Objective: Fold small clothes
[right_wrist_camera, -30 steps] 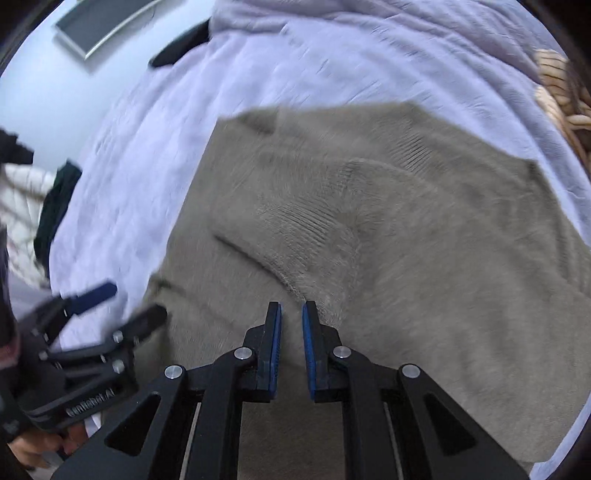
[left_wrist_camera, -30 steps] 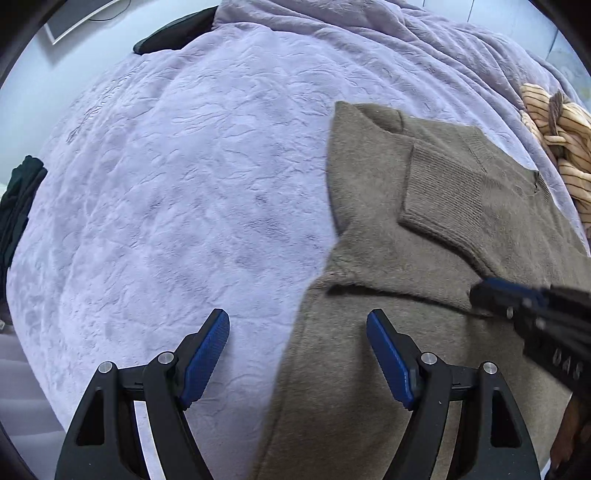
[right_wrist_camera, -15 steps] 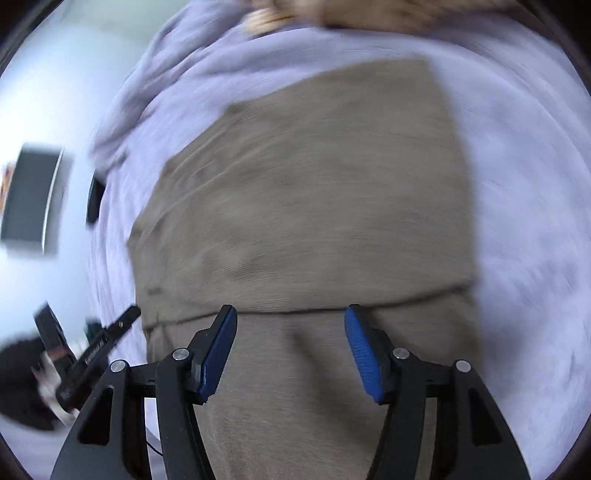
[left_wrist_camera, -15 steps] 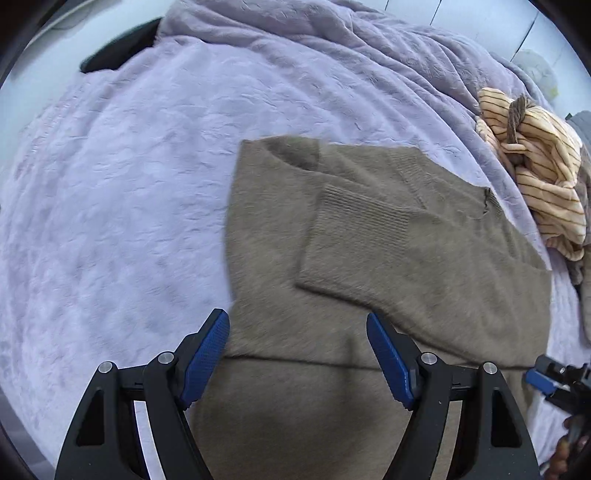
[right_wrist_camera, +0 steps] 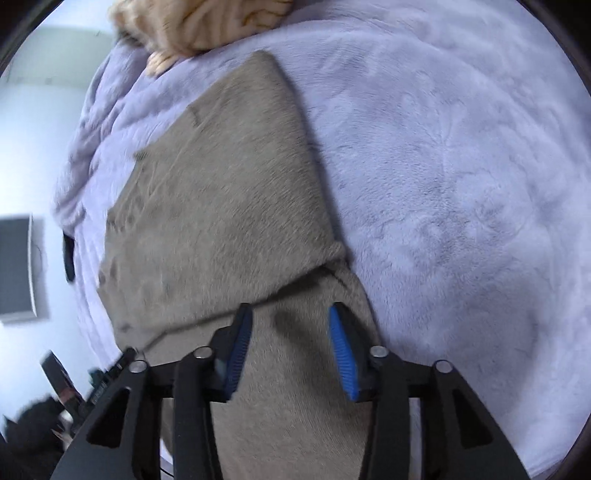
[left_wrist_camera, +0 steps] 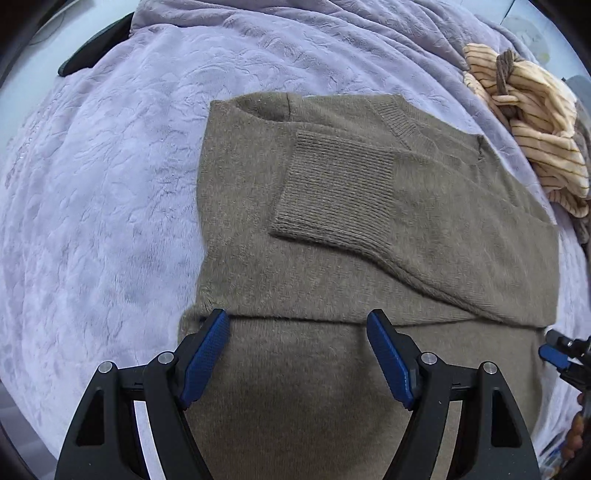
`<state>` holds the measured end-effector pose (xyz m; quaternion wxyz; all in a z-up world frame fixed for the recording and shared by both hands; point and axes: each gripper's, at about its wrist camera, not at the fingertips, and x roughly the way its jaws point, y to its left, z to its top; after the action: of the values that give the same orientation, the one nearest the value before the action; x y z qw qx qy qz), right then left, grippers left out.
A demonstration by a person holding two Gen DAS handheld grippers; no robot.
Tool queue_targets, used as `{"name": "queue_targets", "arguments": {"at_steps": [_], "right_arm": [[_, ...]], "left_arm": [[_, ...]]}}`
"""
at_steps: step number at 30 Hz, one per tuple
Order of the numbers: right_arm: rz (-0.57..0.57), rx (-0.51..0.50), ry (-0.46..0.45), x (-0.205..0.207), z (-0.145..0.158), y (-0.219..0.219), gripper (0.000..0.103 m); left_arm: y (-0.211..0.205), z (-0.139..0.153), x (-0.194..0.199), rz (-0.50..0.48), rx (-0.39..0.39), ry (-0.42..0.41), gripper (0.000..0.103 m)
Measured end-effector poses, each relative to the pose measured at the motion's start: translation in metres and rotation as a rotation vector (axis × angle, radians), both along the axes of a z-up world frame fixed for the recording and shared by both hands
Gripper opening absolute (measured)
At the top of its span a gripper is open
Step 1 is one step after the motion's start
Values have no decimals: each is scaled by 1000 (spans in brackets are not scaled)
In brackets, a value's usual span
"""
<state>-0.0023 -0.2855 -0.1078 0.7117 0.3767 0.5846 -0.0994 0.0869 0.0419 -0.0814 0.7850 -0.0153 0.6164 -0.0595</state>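
Note:
An olive-brown knit sweater [left_wrist_camera: 258, 206] lies flat on a lilac blanket [left_wrist_camera: 110, 184], with one ribbed sleeve [left_wrist_camera: 340, 192] folded across its chest. My left gripper [left_wrist_camera: 297, 325] hangs open above the sweater's lower left part, near a fold line, with cloth below its tips and nothing pinched. In the right wrist view the sweater [right_wrist_camera: 221, 221] runs up to the left. My right gripper [right_wrist_camera: 290, 317] is over its right edge, and its jaws are closing with sweater cloth under the gap. The pads are not seen pressing on it.
A crumpled cream and tan striped garment [left_wrist_camera: 532, 122] lies at the far right of the bed, and it shows at the top of the right view [right_wrist_camera: 207, 22]. The right gripper's tip [left_wrist_camera: 550, 352] shows at the left view's right edge. The floor lies beyond the blanket's left edge.
The left view has slid right, so the sweater now fills its middle. My right gripper swung from the sweater's centre to its right edge, rolled, went from shut to wide, then narrowed.

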Motion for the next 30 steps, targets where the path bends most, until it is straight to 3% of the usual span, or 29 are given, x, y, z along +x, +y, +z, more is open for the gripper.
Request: {"name": "queue_targets", "arguments": {"at_steps": [3, 9, 13, 18, 19, 22, 23, 25, 30], "right_arm": [[103, -74, 5, 0, 12, 17, 57], [182, -67, -28, -6, 20, 40, 57], [238, -68, -33, 7, 20, 64, 57], [264, -44, -42, 17, 20, 80, 57], [269, -41, -42, 18, 20, 82, 57], [286, -28, -44, 23, 19, 91, 57], [291, -18, -47, 25, 18, 93, 57], [294, 35, -66, 31, 17, 100, 57], [209, 297, -162, 60, 5, 125, 57]], "left_arm": [[5, 11, 10, -22, -108, -28, 78], [8, 7, 61, -68, -256, -2, 78], [7, -10, 84, -76, -329, 58, 78], [18, -12, 79, -101, -377, 70, 77], [21, -12, 78, -109, -378, 72, 71], [20, -14, 79, -121, -383, 81, 67], [20, -15, 79, -119, -384, 82, 54], [20, -18, 80, -116, -400, 101, 43], [22, -20, 79, -108, -411, 92, 43]]}}
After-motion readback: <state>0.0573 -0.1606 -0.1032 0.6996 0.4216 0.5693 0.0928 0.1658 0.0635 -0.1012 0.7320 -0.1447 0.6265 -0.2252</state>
